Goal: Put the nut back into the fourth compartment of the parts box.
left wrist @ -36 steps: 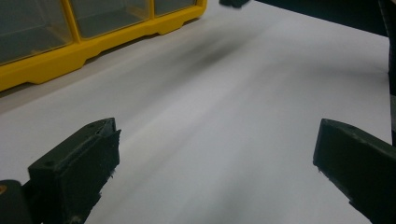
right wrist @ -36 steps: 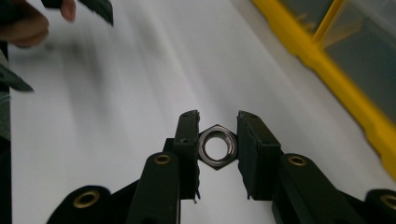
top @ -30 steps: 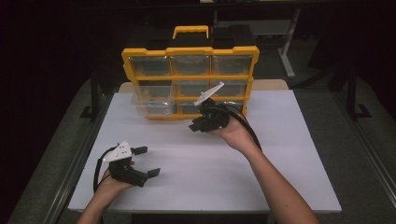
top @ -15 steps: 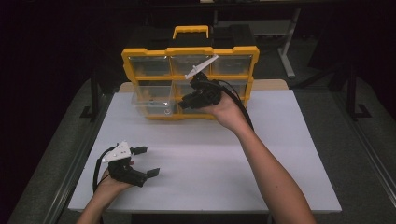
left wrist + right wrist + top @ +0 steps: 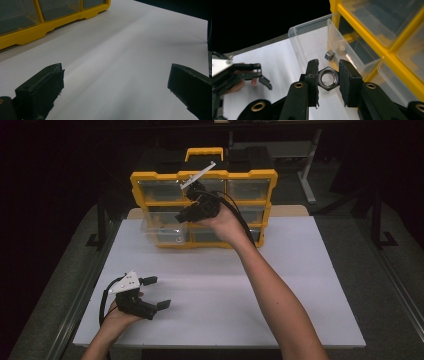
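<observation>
My right gripper (image 5: 184, 216) hangs in the air in front of the yellow drawer organizer (image 5: 145, 176), above its pulled-out clear drawer (image 5: 161, 228). In the right gripper view the gripper (image 5: 328, 78) is shut on a steel hex nut (image 5: 328, 79), pinched flat to flat between the pads. Below it lies the open drawer (image 5: 312, 37) with another nut (image 5: 329, 55) inside. My left gripper (image 5: 157, 292) rests low on the white table near the front left, jaws wide apart with nothing between them (image 5: 115, 92). It also appears in the right gripper view (image 5: 263, 75).
The organizer (image 5: 37, 30) stands upright at the back of the white tabletop (image 5: 280, 285), with a yellow handle (image 5: 204, 153) and several clear drawers. A black cable trails from the right gripper along the forearm. Dark floor surrounds the table.
The right hand has risen and moved back and to the left in front of the organizer, still holding the nut. The left hand has stayed put.
</observation>
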Demonstrator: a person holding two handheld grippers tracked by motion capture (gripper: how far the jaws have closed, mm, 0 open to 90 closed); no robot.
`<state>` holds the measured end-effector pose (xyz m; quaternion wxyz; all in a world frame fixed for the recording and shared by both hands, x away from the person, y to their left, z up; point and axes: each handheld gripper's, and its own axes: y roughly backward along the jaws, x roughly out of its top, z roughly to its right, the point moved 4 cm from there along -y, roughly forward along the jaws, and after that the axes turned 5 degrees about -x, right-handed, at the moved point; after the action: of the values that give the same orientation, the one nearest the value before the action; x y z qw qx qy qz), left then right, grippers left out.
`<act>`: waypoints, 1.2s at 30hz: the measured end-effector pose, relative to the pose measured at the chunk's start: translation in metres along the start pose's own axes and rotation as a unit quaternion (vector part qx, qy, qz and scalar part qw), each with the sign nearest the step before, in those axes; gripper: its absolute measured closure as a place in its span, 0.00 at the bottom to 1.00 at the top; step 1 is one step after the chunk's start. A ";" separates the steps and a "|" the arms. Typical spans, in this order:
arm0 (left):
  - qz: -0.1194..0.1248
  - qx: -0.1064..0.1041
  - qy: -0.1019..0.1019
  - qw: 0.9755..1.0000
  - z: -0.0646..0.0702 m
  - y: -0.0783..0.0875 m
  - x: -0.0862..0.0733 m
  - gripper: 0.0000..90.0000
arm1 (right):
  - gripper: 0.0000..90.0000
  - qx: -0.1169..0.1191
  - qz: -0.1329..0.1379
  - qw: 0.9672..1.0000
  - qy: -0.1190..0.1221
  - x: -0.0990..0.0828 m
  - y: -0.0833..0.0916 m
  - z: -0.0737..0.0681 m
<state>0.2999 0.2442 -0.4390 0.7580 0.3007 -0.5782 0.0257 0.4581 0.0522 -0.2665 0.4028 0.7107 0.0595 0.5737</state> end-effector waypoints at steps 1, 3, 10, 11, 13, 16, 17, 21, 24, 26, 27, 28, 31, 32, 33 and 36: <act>0.001 0.000 0.001 1.000 0.000 0.000 0.000 0.00 | 0.77 0.002 0.000 1.000 -0.001 0.002 -0.002 0.000; 0.001 0.000 0.002 1.000 0.001 0.000 0.000 0.00 | 0.77 0.000 -0.004 1.000 0.002 0.005 -0.009 0.001; 0.001 -0.002 -0.005 1.000 0.000 0.000 0.001 0.00 | 0.77 -0.007 -0.021 1.000 0.011 0.009 -0.029 0.004; -0.001 -0.001 -0.009 1.000 0.000 0.000 0.001 0.00 | 0.77 -0.009 -0.023 1.000 0.014 0.009 -0.032 0.006; 0.000 -0.002 -0.007 1.000 0.000 0.001 0.001 0.00 | 0.77 -0.002 -0.025 1.000 0.008 0.008 -0.036 0.006; 0.002 -0.001 -0.009 1.000 -0.001 0.001 0.001 0.00 | 0.76 -0.002 -0.031 0.999 0.020 0.006 -0.040 0.006; 0.001 -0.001 -0.008 1.000 -0.001 0.001 0.001 0.00 | 0.72 0.001 -0.030 0.999 0.031 0.005 -0.042 0.007; 0.000 0.000 -0.008 1.000 -0.001 0.001 0.001 0.00 | 0.48 0.001 -0.017 1.000 0.026 0.006 -0.036 0.005; 0.002 0.001 -0.004 1.000 -0.001 0.001 0.001 0.00 | 0.38 -0.013 0.003 1.000 0.016 0.004 -0.024 0.004; 0.000 0.002 -0.005 1.000 -0.002 0.002 0.001 0.00 | 0.33 -0.015 0.013 1.000 0.008 0.001 -0.016 0.005; 0.000 0.003 -0.006 1.000 -0.003 0.003 0.001 0.00 | 0.31 -0.016 0.021 1.000 0.004 -0.001 -0.011 0.005; 0.000 0.003 -0.004 1.000 -0.003 0.003 0.001 0.00 | 0.30 -0.016 0.027 0.999 0.006 -0.004 -0.007 0.007; 0.001 0.005 -0.011 1.000 -0.004 0.003 0.001 0.00 | 0.23 -0.020 0.042 0.999 0.003 -0.014 0.005 0.010; 0.000 0.006 -0.009 1.000 -0.004 0.004 0.001 0.00 | 0.21 -0.021 0.047 0.999 0.003 -0.017 0.008 0.011; 0.000 0.006 -0.010 1.000 -0.004 0.004 0.001 0.00 | 0.19 -0.021 0.055 0.998 -0.003 -0.022 0.012 0.012; -0.002 0.007 -0.010 1.000 -0.005 0.003 0.001 0.00 | 0.14 -0.043 0.061 0.997 -0.009 -0.037 0.021 0.015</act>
<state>0.3031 0.2489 -0.4371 0.7499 0.3070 -0.5854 0.0250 0.4506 0.0107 -0.2814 0.3976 0.7004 -0.0122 0.5926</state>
